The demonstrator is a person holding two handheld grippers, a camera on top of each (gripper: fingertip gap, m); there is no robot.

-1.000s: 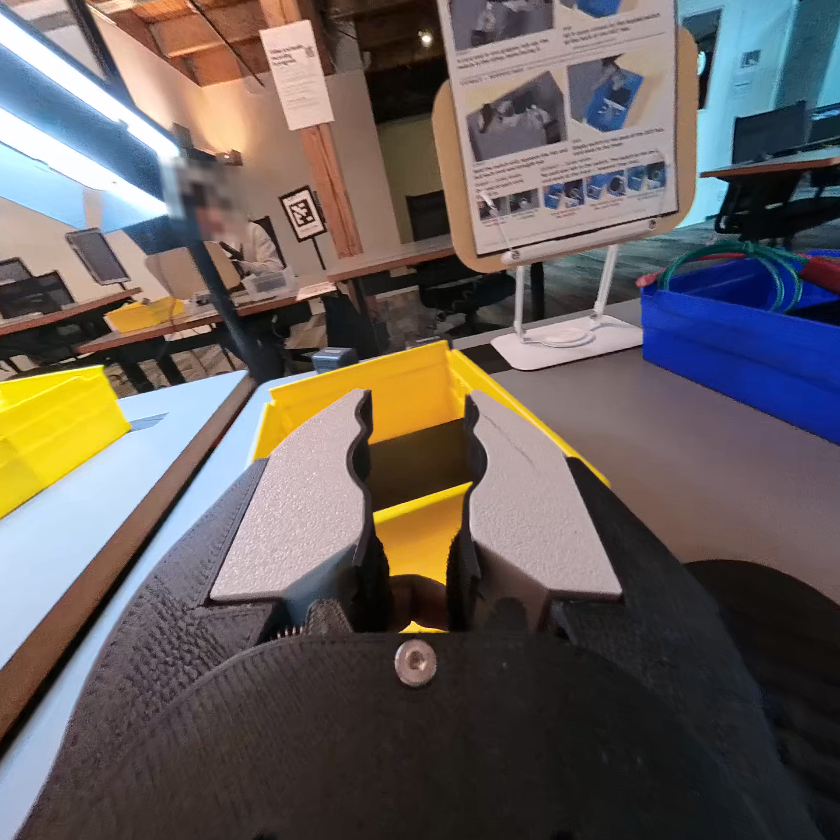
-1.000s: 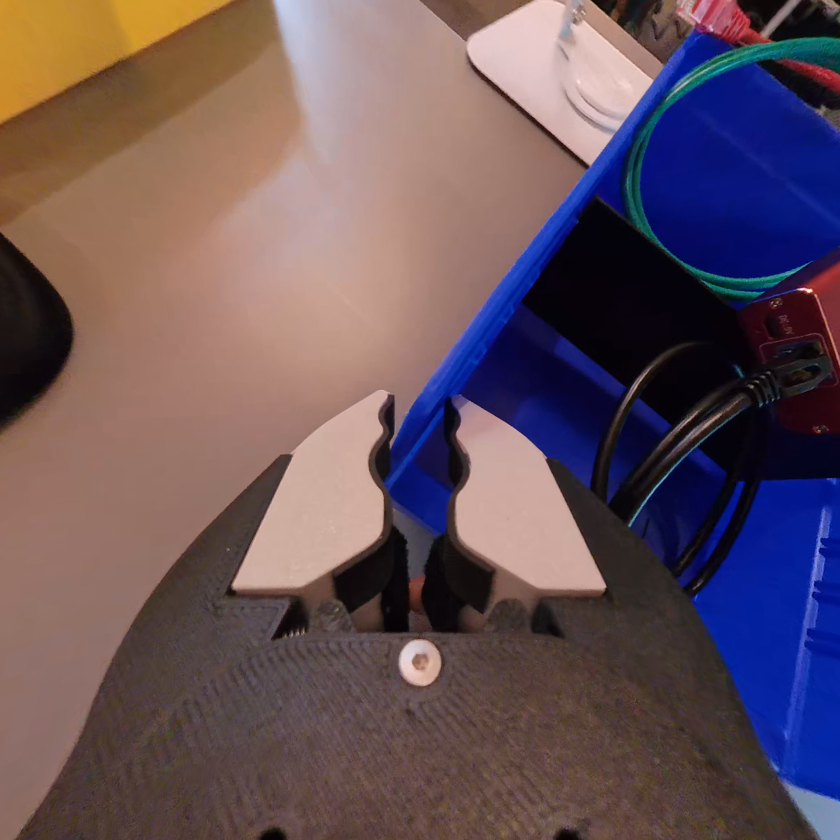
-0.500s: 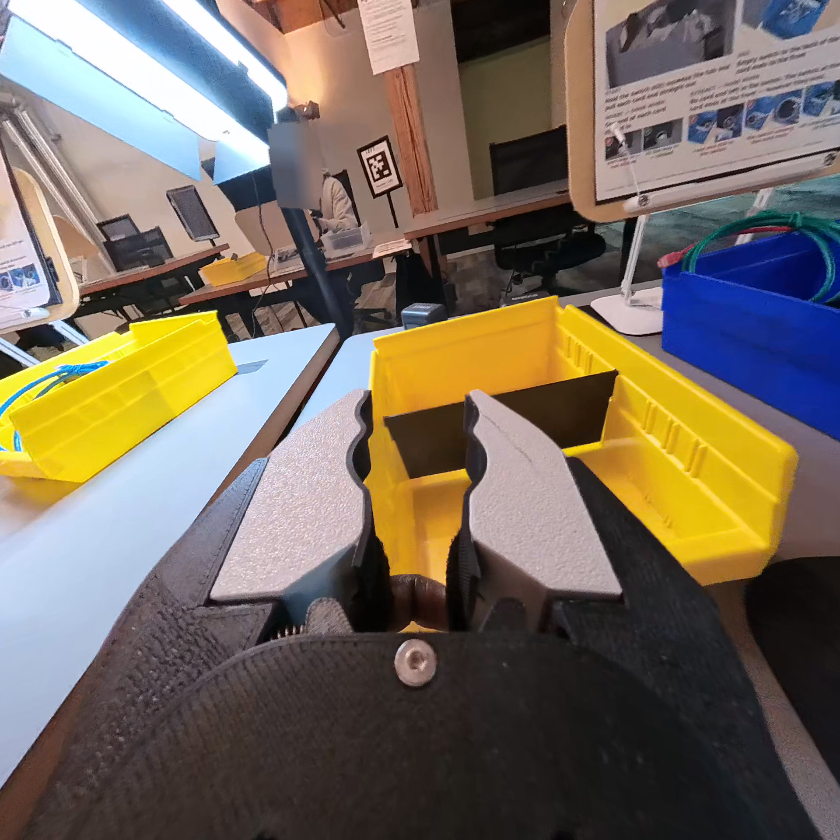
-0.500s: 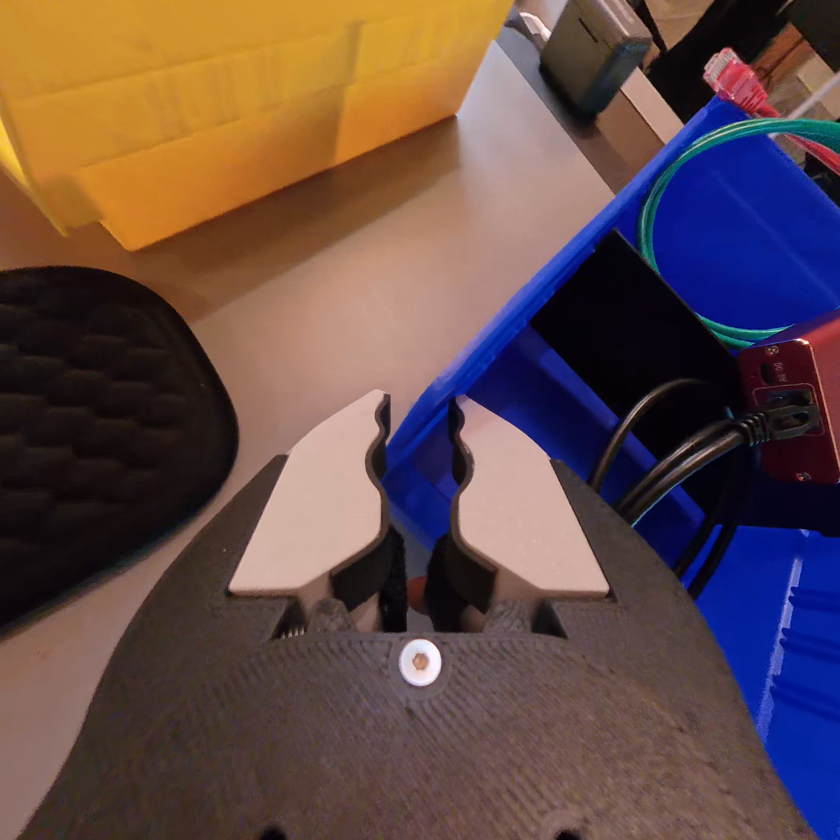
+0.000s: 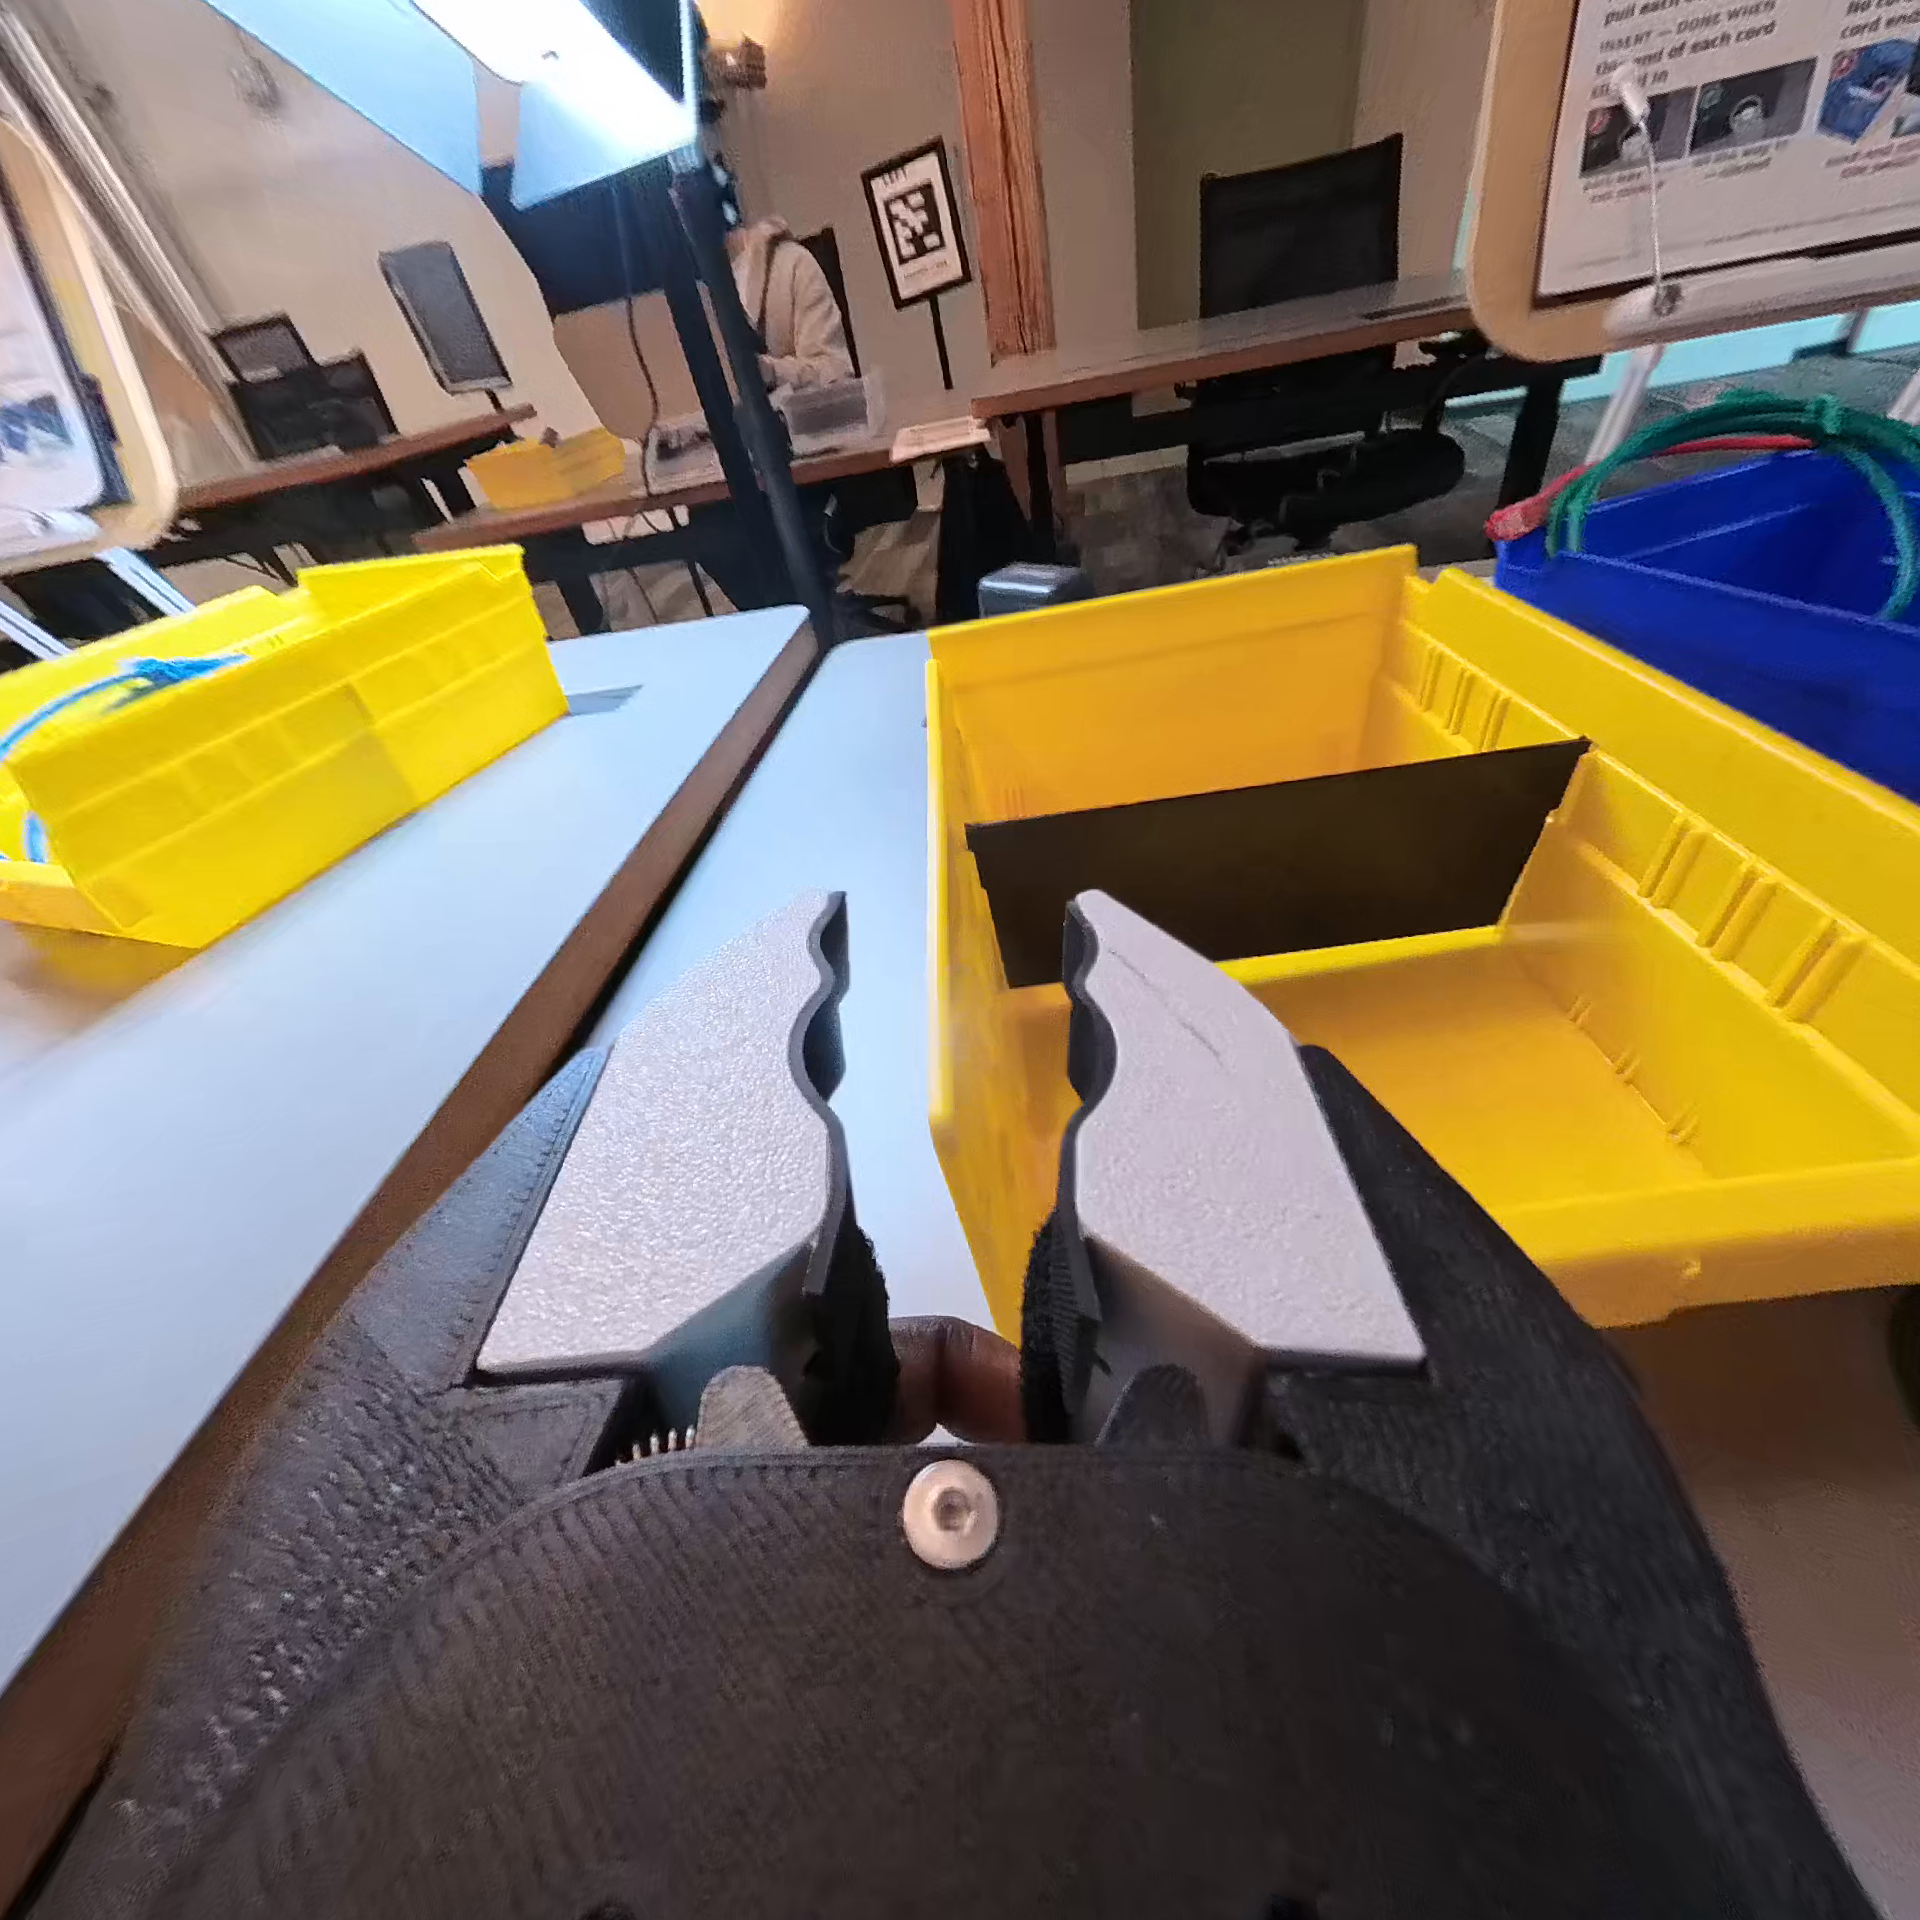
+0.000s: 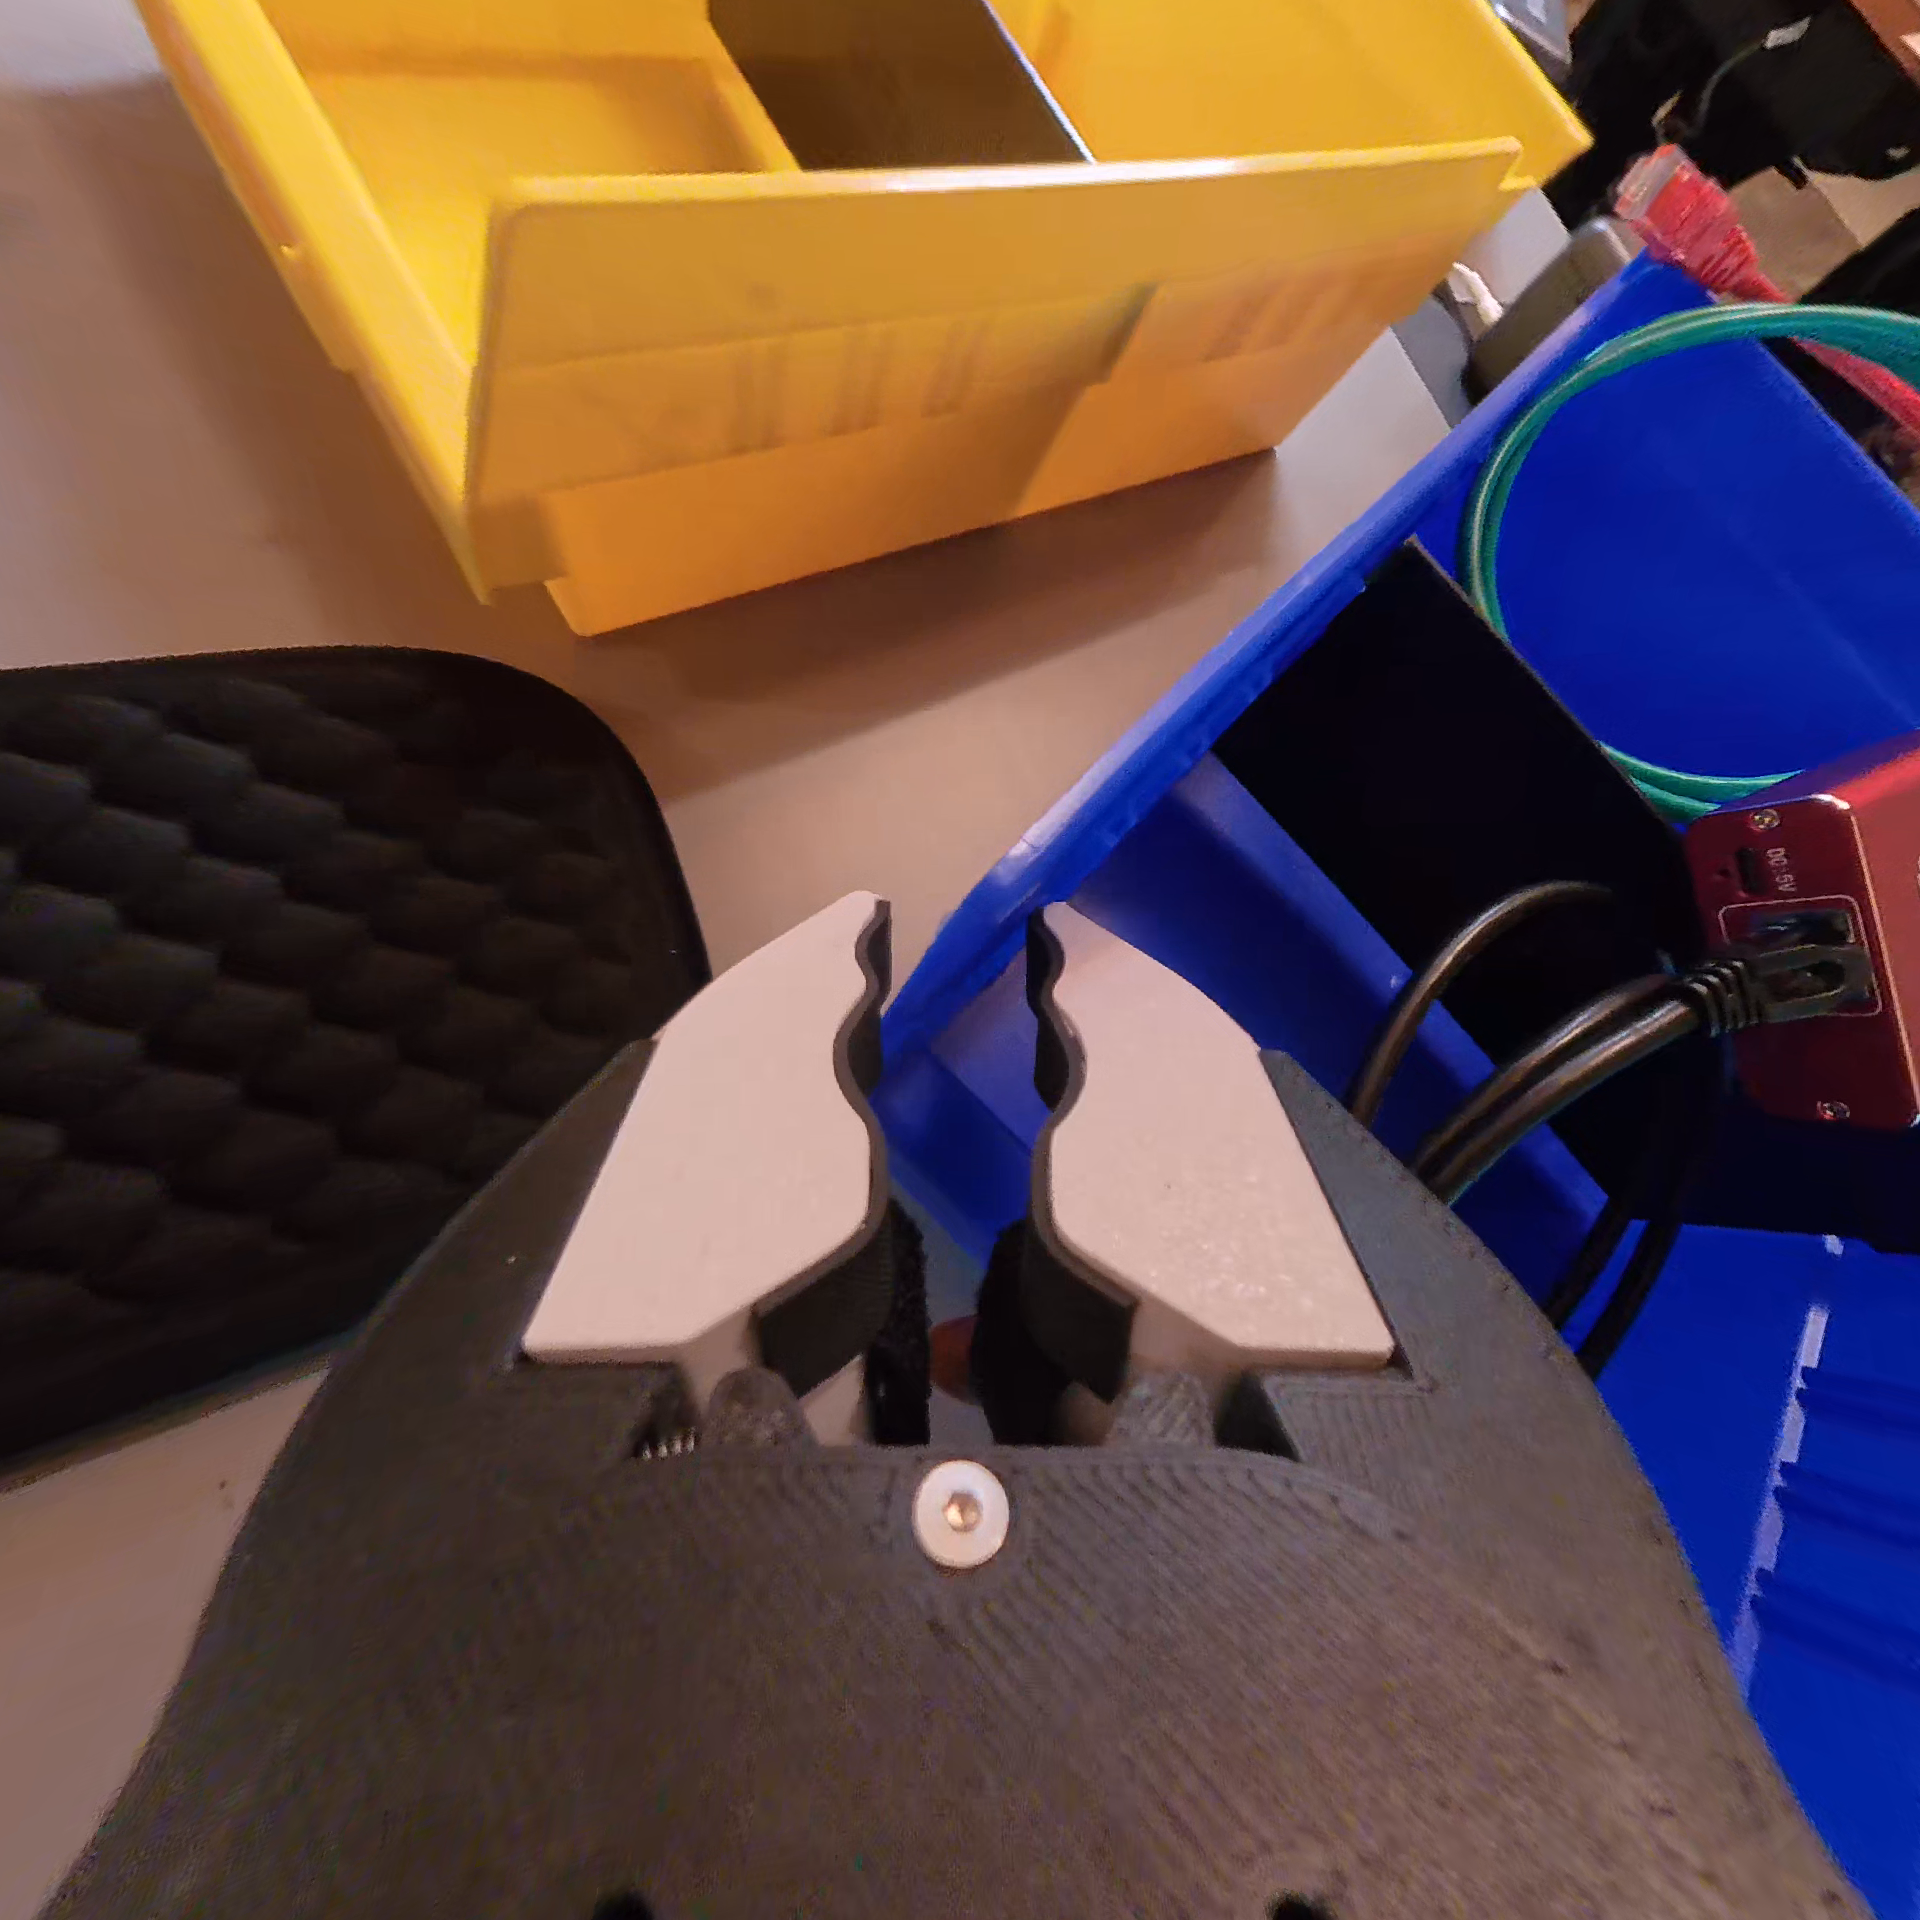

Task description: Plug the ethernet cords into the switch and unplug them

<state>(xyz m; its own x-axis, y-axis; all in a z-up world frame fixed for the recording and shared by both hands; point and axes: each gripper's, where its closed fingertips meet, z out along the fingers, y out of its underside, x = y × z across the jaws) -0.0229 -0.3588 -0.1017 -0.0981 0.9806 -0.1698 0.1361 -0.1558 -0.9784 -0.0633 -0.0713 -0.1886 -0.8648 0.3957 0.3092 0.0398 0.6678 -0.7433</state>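
Note:
A red switch (image 6: 1808,956) lies in the blue bin (image 6: 1143,727) with a black cord (image 6: 1558,1049) plugged into it. A green cord (image 6: 1496,499) is coiled behind the bin's black divider, and a red cord's plug (image 6: 1683,223) hangs over the far rim. My right gripper (image 6: 958,925) is shut on the blue bin's near corner rim, which fills the narrow gap between the fingers. My left gripper (image 5: 954,930) is open and empty, over the left wall of an empty yellow bin (image 5: 1143,675). The blue bin (image 5: 1704,623) and its green cord (image 5: 1704,457) show far right there.
The yellow bin (image 6: 831,270) stands just left of the blue one. A black padded mat (image 6: 260,987) lies near the front. A second yellow bin (image 5: 260,748) sits on the neighbouring table. An instruction board (image 5: 1714,156) on a stand and a light pole (image 5: 748,416) rise behind.
The blue bin has stayed fixed between my right fingers while the mat and yellow bin slid into view, so bin and gripper moved together. My left gripper has swung left of the yellow bin.

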